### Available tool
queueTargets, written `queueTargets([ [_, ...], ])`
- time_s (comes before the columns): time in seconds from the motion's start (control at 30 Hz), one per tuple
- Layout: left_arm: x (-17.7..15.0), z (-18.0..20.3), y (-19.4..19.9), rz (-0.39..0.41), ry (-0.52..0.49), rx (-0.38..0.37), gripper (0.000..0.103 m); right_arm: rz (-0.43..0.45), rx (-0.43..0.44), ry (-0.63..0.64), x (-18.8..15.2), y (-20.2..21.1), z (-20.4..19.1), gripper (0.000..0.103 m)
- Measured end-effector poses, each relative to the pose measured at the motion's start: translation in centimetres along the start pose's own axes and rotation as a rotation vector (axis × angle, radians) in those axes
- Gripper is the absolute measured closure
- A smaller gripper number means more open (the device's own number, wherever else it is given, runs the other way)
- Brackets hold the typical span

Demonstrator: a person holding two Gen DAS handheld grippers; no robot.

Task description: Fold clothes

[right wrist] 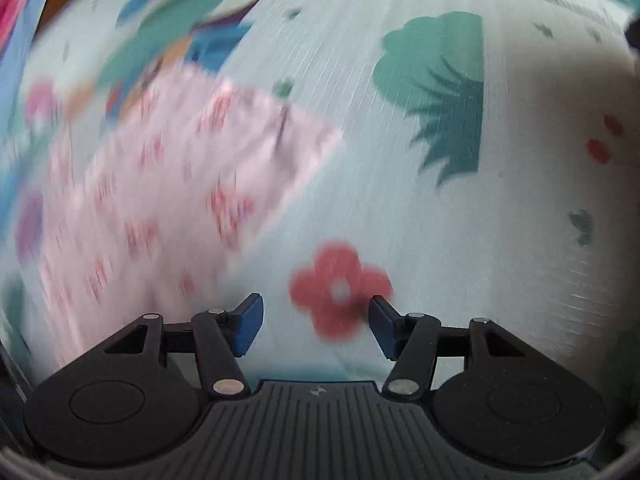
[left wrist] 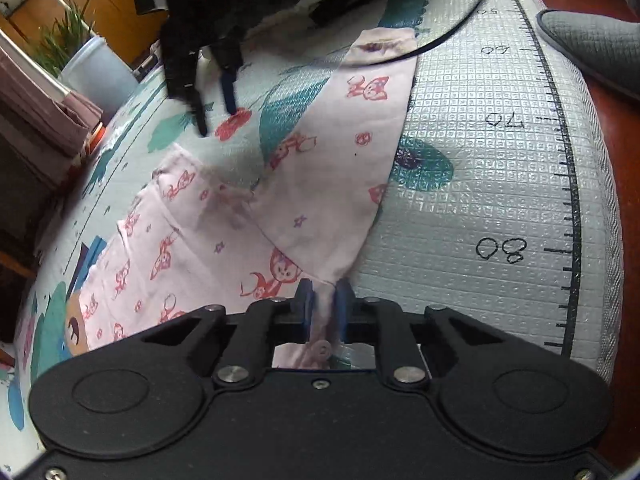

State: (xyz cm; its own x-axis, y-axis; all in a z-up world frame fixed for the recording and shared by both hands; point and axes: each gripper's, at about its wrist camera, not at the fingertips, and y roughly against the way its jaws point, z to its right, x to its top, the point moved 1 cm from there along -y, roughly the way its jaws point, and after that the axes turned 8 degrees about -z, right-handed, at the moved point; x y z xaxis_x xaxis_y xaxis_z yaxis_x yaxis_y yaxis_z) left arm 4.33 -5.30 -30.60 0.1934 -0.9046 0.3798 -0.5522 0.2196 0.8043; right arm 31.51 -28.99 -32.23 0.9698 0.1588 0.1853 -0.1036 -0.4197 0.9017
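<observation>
Mat [left wrist: 480,184]: printed play mat; ruler scale along its right edge.
Garment [left wrist: 224,248]: pink printed pants, mid-mat, legs spread in a V, one leg running toward the far edge.
Left gripper [left wrist: 325,300]: jaws closed on a pinch of garment fabric.
Right gripper [right wrist: 316,326]: jaws wide apart, holding nothing, above a red flower print.
Progress: early by judgement; no fold made, all folds remain.
Left view only: ruler scale, far clutter, slipper [left wrist: 592,44].
Right view: blurred; garment [right wrist: 168,184] at left.

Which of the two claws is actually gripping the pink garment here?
The left claw: its blue pads are shut on a bunched edge of the pink garment. The right claw is open, holding nothing, above the mat's red flower.
</observation>
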Motion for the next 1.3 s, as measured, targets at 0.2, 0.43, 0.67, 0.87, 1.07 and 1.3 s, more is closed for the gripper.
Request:
queueTargets([
  [0.2, -0.3, -0.5, 0.3, 0.003, 0.078, -0.034, 0.096, 0.135, 0.111, -0.222, 2.3, -0.9, 1.9, 0.045],
  [0.43, -0.5, -0.8, 0.1, 0.007, 0.128, -0.058, 0.097, 0.135, 0.069, -0.190, 5.2, -2.4, 0.5, 0.066],
  [0.67, -0.6, -1.2, 0.4, 0.023, 0.171, -0.073, 0.098, 0.169, -0.007, -0.174, 5.7, -3.0, -1.3, 0.099],
  [0.87, -1.7, -3.0, 1.3, 0.054, 0.332, -0.099, 0.099, 0.140, -0.036, -0.195, 6.6, -1.2, -2.1, 0.099],
  [1.07, -4.1, -5.6, 1.9, 0.083, 0.572, -0.170, 0.099, 0.061, -0.099, -0.125, 9.3, -1.0, -5.3, 0.099],
  [1.3, -7.8, -8.3, 1.0, 0.059, 0.920, -0.243, 0.100, 0.007, -0.159, -0.079, 12.2, -3.7, -9.0, 0.099],
])
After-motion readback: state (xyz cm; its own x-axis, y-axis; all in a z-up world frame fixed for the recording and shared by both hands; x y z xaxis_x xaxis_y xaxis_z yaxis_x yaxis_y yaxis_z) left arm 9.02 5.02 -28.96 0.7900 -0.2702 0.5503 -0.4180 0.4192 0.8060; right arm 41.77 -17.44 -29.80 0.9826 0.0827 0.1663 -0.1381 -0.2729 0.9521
